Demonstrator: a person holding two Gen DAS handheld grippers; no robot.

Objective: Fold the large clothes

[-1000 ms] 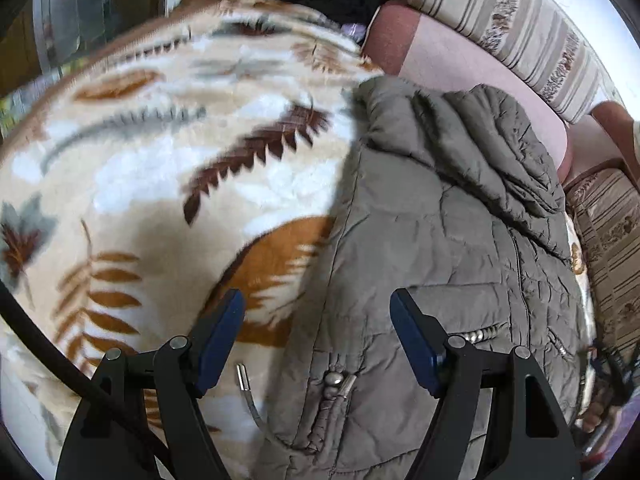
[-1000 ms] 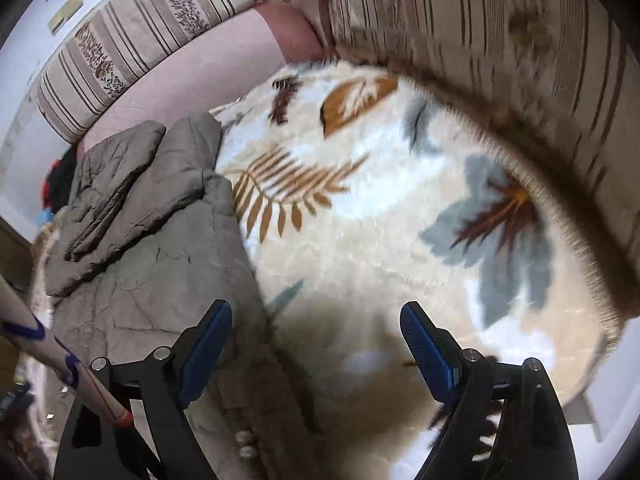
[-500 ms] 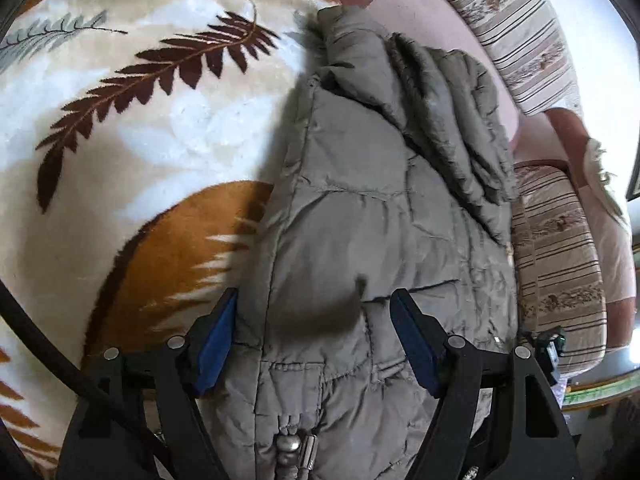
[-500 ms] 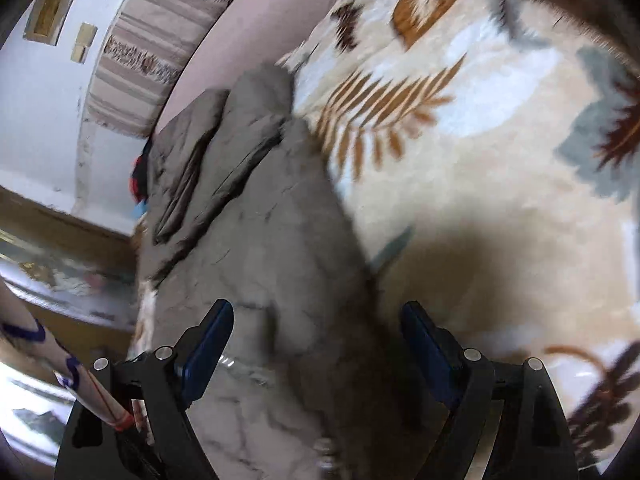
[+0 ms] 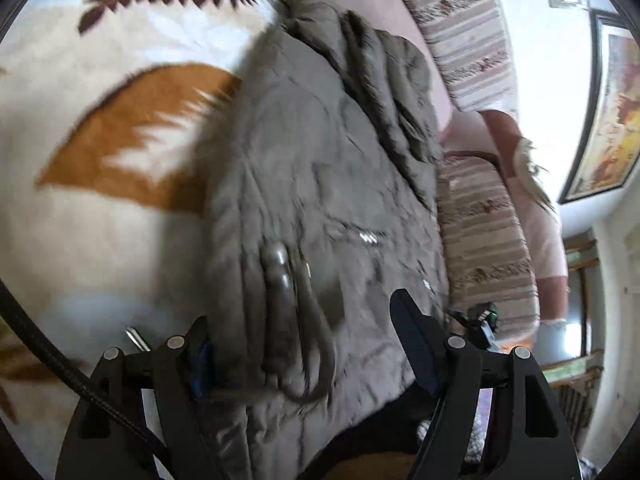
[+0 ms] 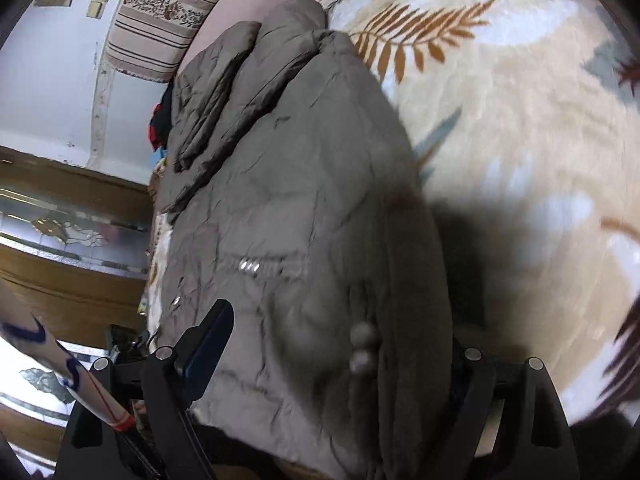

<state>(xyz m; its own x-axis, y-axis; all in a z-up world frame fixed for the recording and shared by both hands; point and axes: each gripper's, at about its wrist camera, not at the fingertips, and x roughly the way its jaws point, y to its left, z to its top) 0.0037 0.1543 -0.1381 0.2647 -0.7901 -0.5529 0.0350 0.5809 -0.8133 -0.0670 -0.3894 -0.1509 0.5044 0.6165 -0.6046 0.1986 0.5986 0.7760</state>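
A grey-brown quilted jacket lies lengthwise on a cream leaf-patterned blanket, its folded hood end far from me. It also shows in the right wrist view. My left gripper is open, its jaws straddling the jacket's near hem by the drawstring toggles. My right gripper is open, also straddling the near hem; its right finger is hidden under the fabric edge. The blanket also shows on the right in the right wrist view.
Striped sofa cushions and a pink backrest stand behind the jacket. A striped armrest lies to its right. A wooden cabinet and dark clothes are at the left. A framed picture hangs on the wall.
Both grippers have moved in over the jacket's near hem from the blanket on either side. The fabric now sits between each pair of open jaws.
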